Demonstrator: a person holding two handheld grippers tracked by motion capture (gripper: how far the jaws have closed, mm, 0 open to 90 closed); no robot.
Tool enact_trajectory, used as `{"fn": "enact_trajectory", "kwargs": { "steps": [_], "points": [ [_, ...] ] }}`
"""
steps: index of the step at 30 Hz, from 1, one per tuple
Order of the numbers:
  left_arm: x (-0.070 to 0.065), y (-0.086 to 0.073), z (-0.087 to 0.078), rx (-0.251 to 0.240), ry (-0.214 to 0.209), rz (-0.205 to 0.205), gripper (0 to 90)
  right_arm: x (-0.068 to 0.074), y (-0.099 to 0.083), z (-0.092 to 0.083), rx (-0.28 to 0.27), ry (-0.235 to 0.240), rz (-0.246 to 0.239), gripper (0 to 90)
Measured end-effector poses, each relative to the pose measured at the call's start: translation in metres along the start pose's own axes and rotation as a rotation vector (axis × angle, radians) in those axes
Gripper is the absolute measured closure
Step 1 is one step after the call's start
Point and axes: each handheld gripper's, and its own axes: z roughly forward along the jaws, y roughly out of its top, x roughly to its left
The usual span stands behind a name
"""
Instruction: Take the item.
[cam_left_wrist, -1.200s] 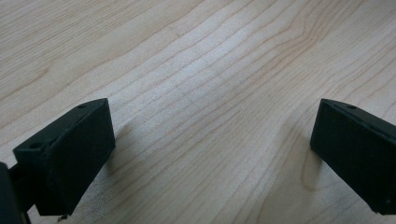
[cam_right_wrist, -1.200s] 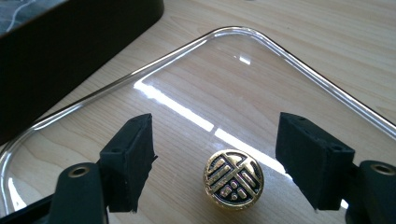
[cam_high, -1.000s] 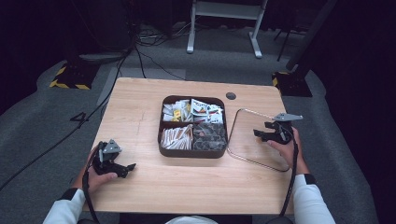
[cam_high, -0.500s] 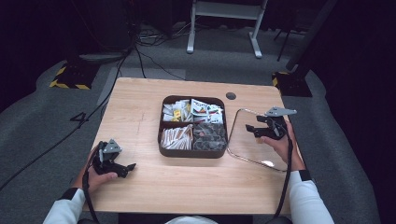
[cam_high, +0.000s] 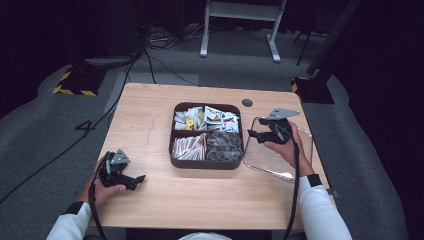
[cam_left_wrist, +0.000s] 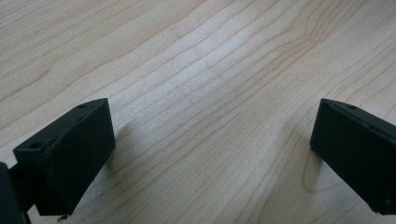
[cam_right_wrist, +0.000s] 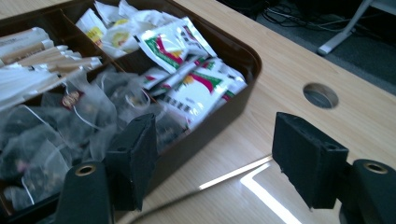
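Meanwhile the right gripper (cam_high: 253, 135) hovered with its jaws apart and nothing between them, just beside the brown compartment box (cam_high: 206, 164) of tea bags and sachets, above the clear lid (cam_high: 278, 170); the left gripper (cam_high: 139, 178) rested open on the wooden table (cam_high: 150, 120)

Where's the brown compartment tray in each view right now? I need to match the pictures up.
High view: brown compartment tray at the table's middle, left of the right gripper.
Left gripper view: bare wooden table between the jaws, no tray.
Right gripper view: tray upper left, beyond the open jaws.
Shared landmark: the round table hole, past the tray's corner.
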Motion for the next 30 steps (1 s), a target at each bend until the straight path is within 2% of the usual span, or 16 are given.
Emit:
{"fn": "enact_trajectory", "kwargs": {
  "steps": [6,7,13,16,22,23,26,30],
  "points": [
    [0.0,0.0,0.0,0.0,-0.001,0.0,0.2,0.012,0.016,0.017,0.01,0.015,-0.032,31.9],
    [0.0,0.0,0.0,0.0,-0.001,0.0,0.2,0.017,0.022,0.026,0.02,0.016,-0.05,31.6],
    [0.0,0.0,0.0,0.0,0.0,0.0,0.2,0.027,0.033,0.047,0.041,0.034,-0.065,31.1],
    [0.0,0.0,0.0,0.0,0.0,0.0,0.2,0.029,0.037,0.057,0.051,0.053,-0.066,31.1],
    [0.0,0.0,0.0,0.0,0.0,0.0,0.2,0.031,0.041,0.07,0.067,0.057,-0.061,31.1],
    [0.0,0.0,0.0,-0.001,0.0,0.0,0.2,0.034,0.043,0.074,0.079,0.047,-0.077,31.1],
    [0.0,0.0,0.0,-0.001,-0.001,0.0,0.2,0.037,0.046,0.081,0.085,0.058,-0.092,35.1],
    [0.0,0.0,0.0,-0.001,0.0,0.0,0.2,0.041,0.05,0.092,0.105,0.056,-0.111,35.2]
  ]
}}
